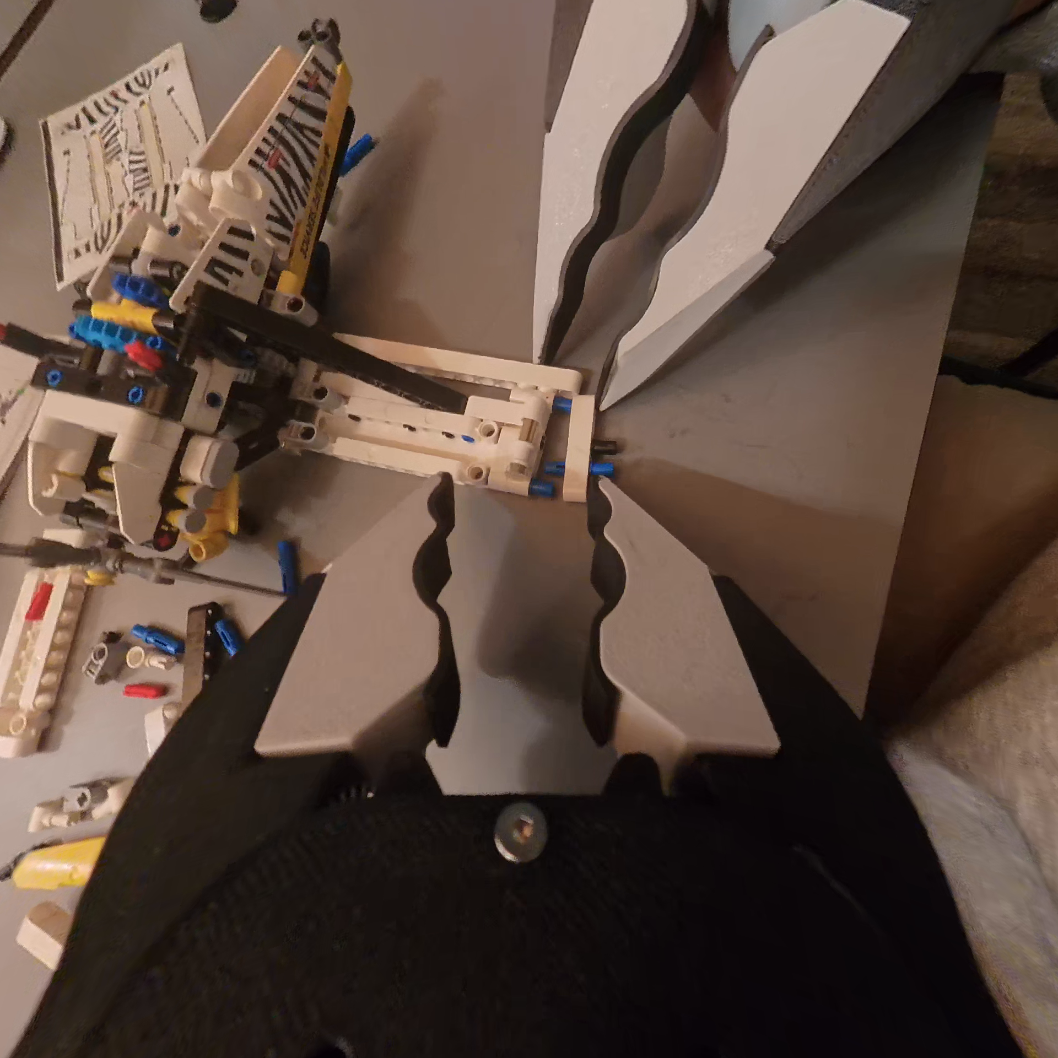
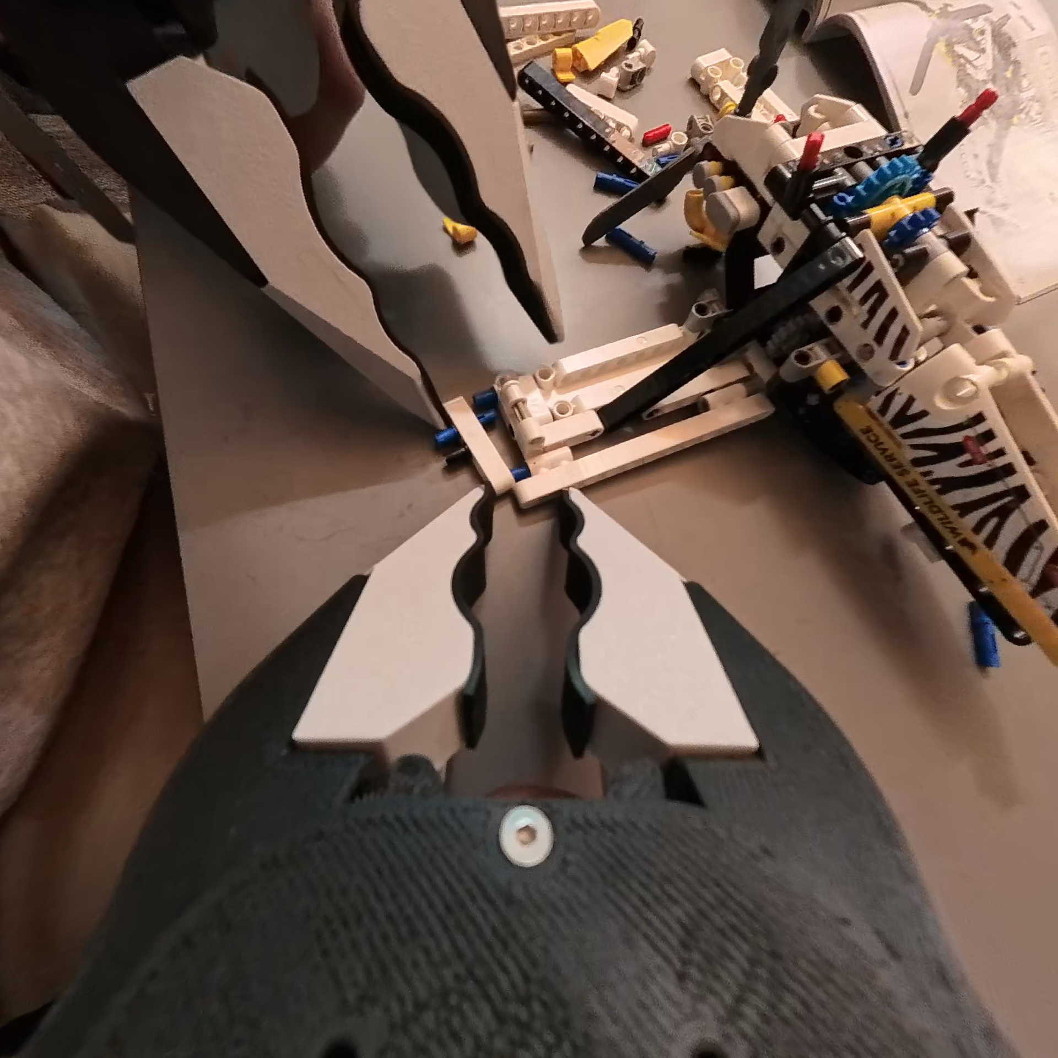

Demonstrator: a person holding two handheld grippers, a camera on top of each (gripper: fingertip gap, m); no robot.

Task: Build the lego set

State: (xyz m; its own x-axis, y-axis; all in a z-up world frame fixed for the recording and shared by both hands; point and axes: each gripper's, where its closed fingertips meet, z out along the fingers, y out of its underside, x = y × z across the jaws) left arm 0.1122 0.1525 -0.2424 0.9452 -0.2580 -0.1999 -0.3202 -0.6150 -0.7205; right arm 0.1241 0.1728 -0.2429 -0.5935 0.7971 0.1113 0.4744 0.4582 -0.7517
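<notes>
A white, black and yellow Lego helicopter model with zebra-striped panels [image 1: 189,366] [image 2: 859,275] lies on the grey table. Its white tail boom [image 1: 429,412] [image 2: 630,401] points at both grippers. A short white cross beam [image 1: 578,446] [image 2: 484,452] sits on blue pins at the boom's end, with a small gap to the frame. My left gripper [image 1: 520,486] is open, its tips either side of the beam's near end; it also shows in the right wrist view [image 2: 495,381]. My right gripper [image 2: 525,501] is open, its tips at the beam's other end and the frame corner; it also shows in the left wrist view [image 1: 572,382].
Loose pins and beams [image 1: 154,647] [image 2: 595,51] lie near the model, with a sticker sheet [image 1: 114,154] and an open instruction booklet [image 2: 944,86]. A blue pin [image 2: 985,635] and a small yellow piece [image 2: 460,231] lie apart. The table's edge [image 1: 916,458] is close behind the grippers. My two grippers' fingertips are within a few centimetres of each other.
</notes>
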